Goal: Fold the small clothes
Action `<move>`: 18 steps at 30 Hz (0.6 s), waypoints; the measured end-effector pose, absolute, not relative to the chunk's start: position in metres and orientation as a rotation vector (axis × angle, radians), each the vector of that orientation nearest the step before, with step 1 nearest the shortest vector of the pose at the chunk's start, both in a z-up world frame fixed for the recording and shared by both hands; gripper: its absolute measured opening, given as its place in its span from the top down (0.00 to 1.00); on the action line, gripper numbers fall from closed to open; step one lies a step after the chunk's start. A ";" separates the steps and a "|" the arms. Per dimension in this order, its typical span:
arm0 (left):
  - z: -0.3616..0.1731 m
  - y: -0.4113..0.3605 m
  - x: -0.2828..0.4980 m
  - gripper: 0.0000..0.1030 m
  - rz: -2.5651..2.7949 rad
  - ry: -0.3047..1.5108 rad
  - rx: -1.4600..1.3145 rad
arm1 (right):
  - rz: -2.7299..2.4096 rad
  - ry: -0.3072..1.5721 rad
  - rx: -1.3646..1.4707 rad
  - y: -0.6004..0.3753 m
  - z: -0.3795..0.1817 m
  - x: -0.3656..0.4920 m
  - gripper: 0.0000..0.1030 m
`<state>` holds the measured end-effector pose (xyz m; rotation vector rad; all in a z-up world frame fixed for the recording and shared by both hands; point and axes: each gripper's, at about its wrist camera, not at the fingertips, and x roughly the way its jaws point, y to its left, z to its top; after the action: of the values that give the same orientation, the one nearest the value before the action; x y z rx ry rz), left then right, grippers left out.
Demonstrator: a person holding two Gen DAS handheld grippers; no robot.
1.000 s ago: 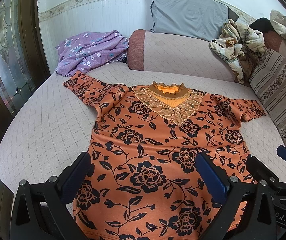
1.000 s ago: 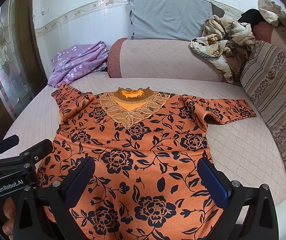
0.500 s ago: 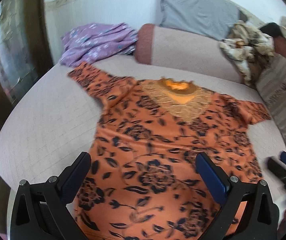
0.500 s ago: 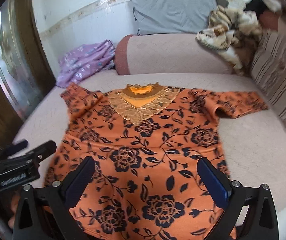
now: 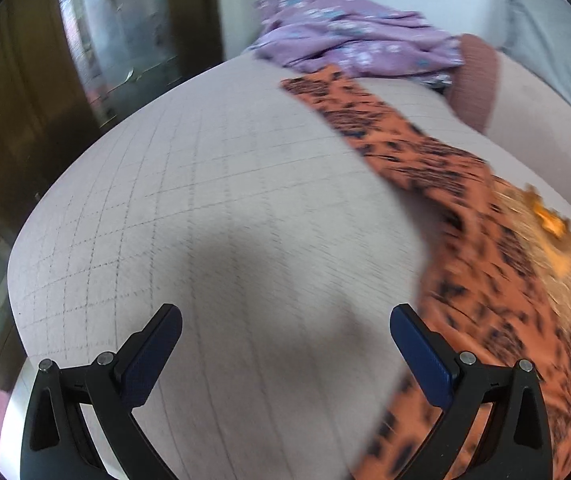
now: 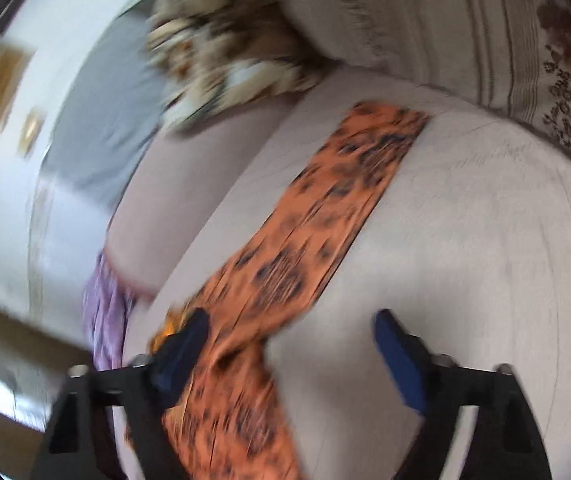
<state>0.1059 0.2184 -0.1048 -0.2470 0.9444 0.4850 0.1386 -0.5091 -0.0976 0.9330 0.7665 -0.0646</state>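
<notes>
Both grippers have swung outward since the earlier frames: then each looked down the middle of the orange floral top, now each faces a sleeve.

Left gripper [image 5: 285, 344]: level, jaws spread wide, nothing between them. It hangs over bare quilted sofa seat [image 5: 189, 208]. The orange floral top [image 5: 517, 280] lies flat to its right, its sleeve running up toward the purple garment [image 5: 349, 44] by the wall. The seat's rounded edge falls off at left, with a dark wooden door frame [image 5: 17, 92] beyond. Open cushion all round the fingers.

Right gripper [image 6: 289, 344]: view tilted and badly blurred. Jaws released, wide apart; the left finger [image 6: 181, 352] sits over the top's shoulder, contact probably none. The other sleeve [image 6: 325, 216] stretches away toward the striped cushion [image 6: 525, 36]. Bare seat under the right finger. Patterned cloth heap [image 6: 225, 48] and grey pillow [image 6: 101, 132] behind.
</notes>
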 end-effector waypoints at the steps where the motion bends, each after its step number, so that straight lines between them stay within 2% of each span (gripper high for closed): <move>1: -0.109 0.225 0.110 0.00 0.507 0.942 -0.249 | -0.091 0.773 0.948 -0.524 -0.105 0.154 0.33; 9: -0.146 0.260 0.127 0.00 0.602 0.958 -0.299 | -0.276 0.823 0.906 -0.585 -0.141 0.247 0.33; 11: -0.145 0.260 0.125 0.00 0.608 0.936 -0.298 | -0.314 0.820 0.884 -0.589 -0.147 0.263 0.36; 13: -0.145 0.260 0.126 0.00 0.607 0.933 -0.292 | -0.345 0.832 0.831 -0.591 -0.146 0.278 0.52; 15: -0.144 0.261 0.125 0.00 0.605 0.928 -0.298 | -0.386 0.877 0.781 -0.594 -0.147 0.290 0.86; 17: -0.144 0.261 0.124 0.00 0.605 0.922 -0.299 | -0.392 0.894 0.763 -0.598 -0.143 0.299 0.93; 18: -0.144 0.260 0.124 0.00 0.607 0.920 -0.296 | -0.382 0.882 0.742 -0.595 -0.133 0.303 0.93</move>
<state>0.1241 0.2603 -0.1437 -0.2961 0.9204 0.6069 0.3028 -0.5949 -0.1333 0.7425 0.8823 -0.3815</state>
